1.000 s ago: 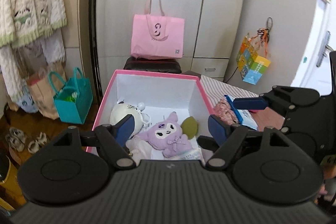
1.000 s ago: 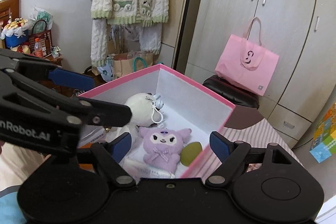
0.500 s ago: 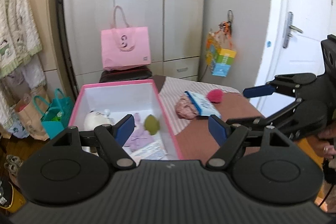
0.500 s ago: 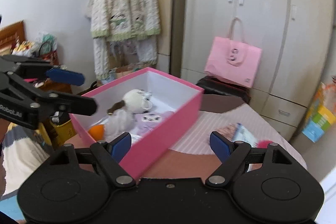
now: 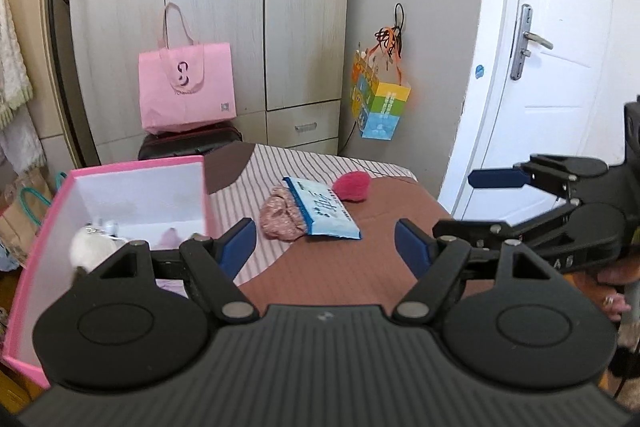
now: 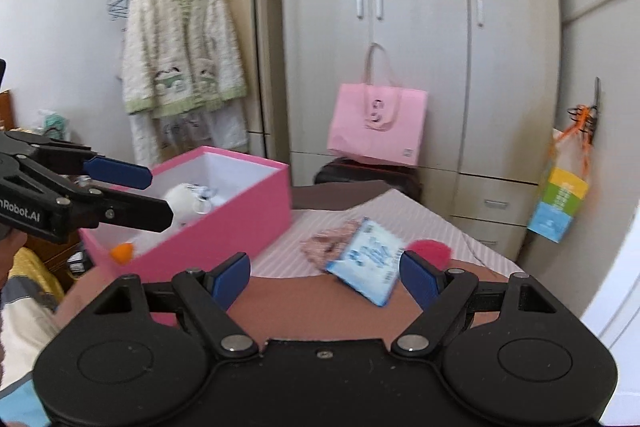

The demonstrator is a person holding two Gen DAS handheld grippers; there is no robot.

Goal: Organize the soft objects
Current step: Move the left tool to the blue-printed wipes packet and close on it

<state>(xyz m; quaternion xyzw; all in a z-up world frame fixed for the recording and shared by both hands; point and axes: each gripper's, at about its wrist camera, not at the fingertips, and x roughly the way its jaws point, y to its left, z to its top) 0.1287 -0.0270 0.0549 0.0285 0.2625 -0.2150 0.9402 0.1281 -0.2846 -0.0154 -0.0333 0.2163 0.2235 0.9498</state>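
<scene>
The left gripper (image 5: 324, 247) fills the lower frame of its own view, tilted downward, its jaws closing with nothing between them. The right gripper (image 6: 324, 277) likewise points downward, jaws wide apart and empty. A hand (image 5: 616, 291) shows at the right edge.

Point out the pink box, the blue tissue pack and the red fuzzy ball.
pink box (image 6: 240, 211): right wrist view, its outer side wall.
blue tissue pack (image 5: 326, 213): left wrist view, its printed top face.
red fuzzy ball (image 5: 352, 187): left wrist view, its middle.
</scene>
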